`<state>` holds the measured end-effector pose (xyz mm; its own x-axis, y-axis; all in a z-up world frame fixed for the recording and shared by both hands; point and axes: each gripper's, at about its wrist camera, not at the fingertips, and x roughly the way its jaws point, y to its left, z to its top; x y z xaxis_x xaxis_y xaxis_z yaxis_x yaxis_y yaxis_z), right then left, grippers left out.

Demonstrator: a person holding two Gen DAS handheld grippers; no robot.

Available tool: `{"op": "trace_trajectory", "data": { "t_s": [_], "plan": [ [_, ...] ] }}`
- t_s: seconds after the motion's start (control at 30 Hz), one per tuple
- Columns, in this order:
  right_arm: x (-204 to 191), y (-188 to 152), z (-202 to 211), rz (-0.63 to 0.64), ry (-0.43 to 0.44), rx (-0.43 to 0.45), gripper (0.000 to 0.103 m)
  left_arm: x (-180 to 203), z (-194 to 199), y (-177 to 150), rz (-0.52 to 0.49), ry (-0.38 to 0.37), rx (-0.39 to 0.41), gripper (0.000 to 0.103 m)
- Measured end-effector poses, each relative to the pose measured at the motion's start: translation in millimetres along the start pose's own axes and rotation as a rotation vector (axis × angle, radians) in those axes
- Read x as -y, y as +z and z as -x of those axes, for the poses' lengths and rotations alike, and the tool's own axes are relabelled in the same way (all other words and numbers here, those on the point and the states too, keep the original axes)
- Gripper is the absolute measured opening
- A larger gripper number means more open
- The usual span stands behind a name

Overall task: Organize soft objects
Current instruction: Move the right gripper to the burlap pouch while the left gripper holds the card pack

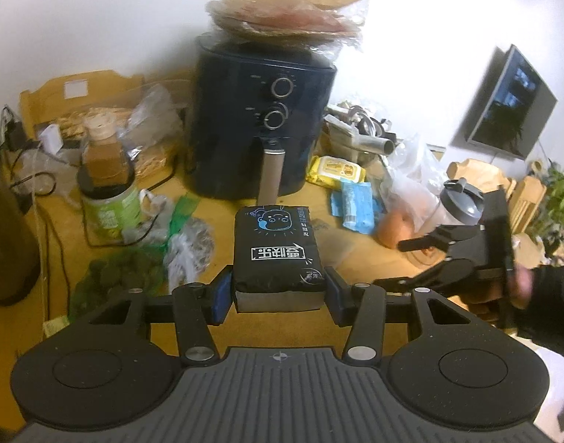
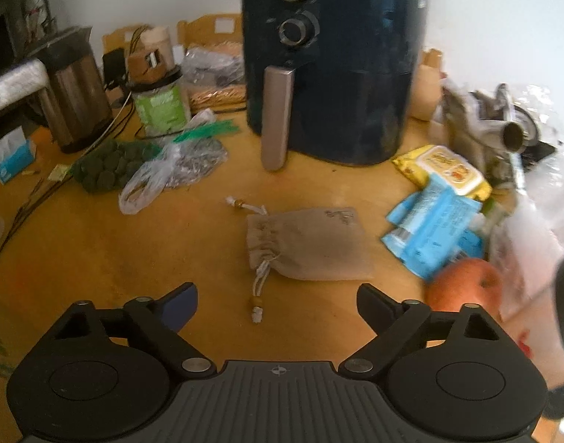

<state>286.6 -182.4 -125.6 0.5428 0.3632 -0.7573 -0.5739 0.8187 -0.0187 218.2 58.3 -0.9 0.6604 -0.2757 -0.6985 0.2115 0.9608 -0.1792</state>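
My left gripper point(image 1: 278, 295) is shut on a black tissue pack point(image 1: 278, 251) with a cartoon face and white lettering, held above the yellow table point(image 1: 215, 221). In the right wrist view a beige drawstring pouch point(image 2: 311, 245) lies flat on the table just ahead of my right gripper point(image 2: 278, 304). That gripper's jaws stand wide apart with nothing between them. The right gripper point(image 1: 411, 262) also shows at the right of the left wrist view, held by a hand in a dark sleeve.
A dark blue air fryer point(image 2: 333, 62) stands behind the pouch. To its right lie a yellow wipes pack point(image 2: 444, 170), blue packets point(image 2: 433, 229) and an apple point(image 2: 466, 284). Plastic bags point(image 2: 171, 173), a green-labelled jar point(image 2: 160, 103) and a kettle point(image 2: 75, 88) crowd the left.
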Motion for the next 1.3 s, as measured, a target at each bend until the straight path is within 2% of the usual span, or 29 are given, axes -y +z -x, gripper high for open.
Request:
{"op": "trace_trajectory", "data": {
  "t_s": [0.43,0.77,0.9,0.93,1.0,1.03,1.3],
  "plan": [
    [-18.3,6.7,-71.7,0.120,0.018,-0.064,0.069,-25.0,32.9,-29.5,0.103,0.085,-0.009,0.049],
    [-22.5,8.9,-110.8,0.135,-0.035,-0.037,0.065,-35.2,48.6,-47.5,0.155,0.111,-0.020,0.049],
    [-21.6,9.5,-120.1,0.092,-0.046,-0.033,0.053,-35.5,53.1,-54.0,0.161,0.112,-0.023,0.049],
    [-20.1,10.5,-120.6,0.069,-0.043,-0.033,0.038,-35.1,54.1,-55.5,0.160,0.112,-0.026,0.049],
    [-18.0,13.1,-120.8,0.039,-0.045,-0.043,0.022,-35.0,55.2,-58.0,0.162,0.107,-0.029,0.049],
    [-18.4,14.3,-120.8,0.044,-0.053,-0.050,0.016,-34.6,55.7,-59.0,0.162,0.105,-0.030,0.049],
    [-8.6,17.8,-100.2,0.018,-0.022,-0.072,0.012,-24.4,59.5,-58.3,0.142,0.076,-0.018,0.049]
  ]
}}
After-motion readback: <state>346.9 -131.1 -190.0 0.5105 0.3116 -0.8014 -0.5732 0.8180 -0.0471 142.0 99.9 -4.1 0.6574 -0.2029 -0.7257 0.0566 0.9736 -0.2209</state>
